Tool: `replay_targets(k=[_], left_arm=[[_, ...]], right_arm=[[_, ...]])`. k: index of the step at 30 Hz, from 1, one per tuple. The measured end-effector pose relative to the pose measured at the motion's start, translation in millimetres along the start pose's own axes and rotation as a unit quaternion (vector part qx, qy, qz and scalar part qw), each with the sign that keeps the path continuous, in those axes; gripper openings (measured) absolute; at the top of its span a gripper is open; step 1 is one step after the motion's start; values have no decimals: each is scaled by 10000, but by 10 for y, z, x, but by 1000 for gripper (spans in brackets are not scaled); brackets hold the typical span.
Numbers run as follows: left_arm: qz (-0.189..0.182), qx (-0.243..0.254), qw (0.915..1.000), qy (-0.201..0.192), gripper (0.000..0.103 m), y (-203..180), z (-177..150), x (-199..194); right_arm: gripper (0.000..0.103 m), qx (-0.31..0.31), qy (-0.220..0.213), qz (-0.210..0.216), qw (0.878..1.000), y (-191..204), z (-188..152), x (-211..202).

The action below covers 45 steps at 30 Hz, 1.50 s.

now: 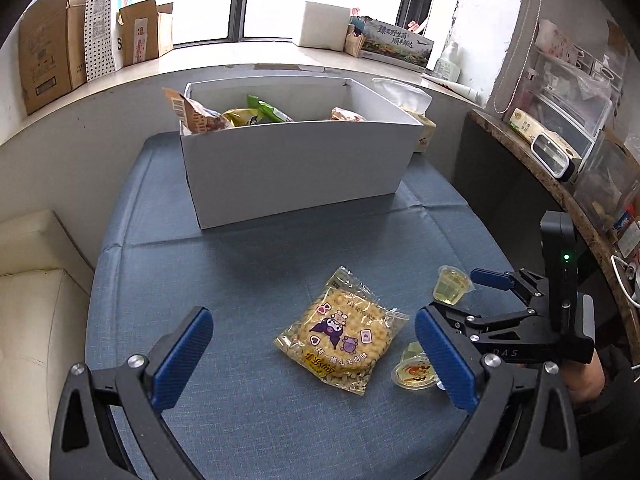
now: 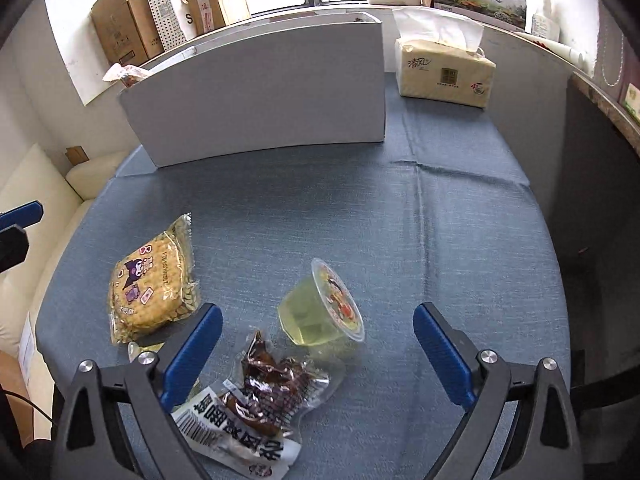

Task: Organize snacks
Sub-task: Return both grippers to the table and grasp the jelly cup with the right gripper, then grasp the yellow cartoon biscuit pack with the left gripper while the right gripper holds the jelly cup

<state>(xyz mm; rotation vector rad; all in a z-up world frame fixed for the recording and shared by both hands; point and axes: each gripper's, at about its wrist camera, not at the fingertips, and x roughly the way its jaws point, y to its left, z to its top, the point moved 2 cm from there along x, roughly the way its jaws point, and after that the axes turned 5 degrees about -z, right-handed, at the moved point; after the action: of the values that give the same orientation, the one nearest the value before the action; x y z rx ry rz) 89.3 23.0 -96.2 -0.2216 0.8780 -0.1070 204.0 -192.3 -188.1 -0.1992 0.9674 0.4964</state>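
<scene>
Both tools are empty with their jaws spread wide. The right gripper [image 2: 318,356] hangs low over the blue tablecloth [image 2: 440,220], with a brown meat snack packet [image 2: 260,404] lying flat between and just below its fingers and a jelly cup [image 2: 320,308] tipped on its side just beyond that. The left gripper [image 1: 314,354] hovers over the yellow cracker pack [image 1: 342,332], which lies flat on the cloth; a second jelly cup [image 1: 414,368] rests near its right finger. Four loose items therefore remain outside the container. Farther back, the white box [image 1: 296,172] stands open on the cloth and already holds several packets [image 1: 256,114], so the sorting is judged partly complete. A tissue pack [image 2: 444,74] sits beside the box at the far right. Cardboard cartons [image 2: 132,24] line the windowsill beyond. The likely next step is closing on one of the near items.
</scene>
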Motion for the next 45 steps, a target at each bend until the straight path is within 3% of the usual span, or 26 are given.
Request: replay_targets(k=[2, 4, 6, 11, 13, 21, 31, 34, 37, 41, 43, 45], left_arm=[[32, -20, 10000, 22, 103, 12, -7, 13], [26, -11, 10000, 22, 103, 18, -12, 15], [23, -8, 10000, 18, 103, 23, -13, 19], [41, 4, 10000, 69, 103, 30, -26, 66], [43, 34, 9999, 110, 103, 26, -32, 101], [35, 215, 9992, 347, 103, -23, -99, 311], [-143, 520, 9943, 922, 103, -219, -64, 827], [-215, 602, 9922, 1070, 103, -304, -55, 965], [-63, 728, 9897, 1234, 103, -356, -82, 1096], [-219, 758, 9875, 1361, 103, -350, -106, 1227], [-128, 820, 9871, 1366, 101, -322, -112, 1264], [-14, 942, 9870, 1305, 88, -325, -104, 1251]], right_arm=[[83, -59, 99, -100, 9999, 22, 8, 71], [64, -103, 123, -143, 9998, 43, 10, 108], [54, -199, 93, -250, 9994, 62, 13, 113], [46, -96, 33, -181, 9998, 0, -11, 79], [35, -118, -89, -183, 9997, -3, -3, 35], [35, -86, -344, -66, 9993, -62, 77, -158], [35, 61, -623, 77, 9980, -103, 101, -530], [35, 86, -649, 61, 9978, -120, 85, -585], [35, 129, -616, 71, 9980, -159, 55, -591], [35, 242, -522, 95, 9983, -220, 21, -539], [35, 297, -490, 115, 9983, -238, 5, -512], [35, 320, -472, 127, 9983, -244, -6, -498]])
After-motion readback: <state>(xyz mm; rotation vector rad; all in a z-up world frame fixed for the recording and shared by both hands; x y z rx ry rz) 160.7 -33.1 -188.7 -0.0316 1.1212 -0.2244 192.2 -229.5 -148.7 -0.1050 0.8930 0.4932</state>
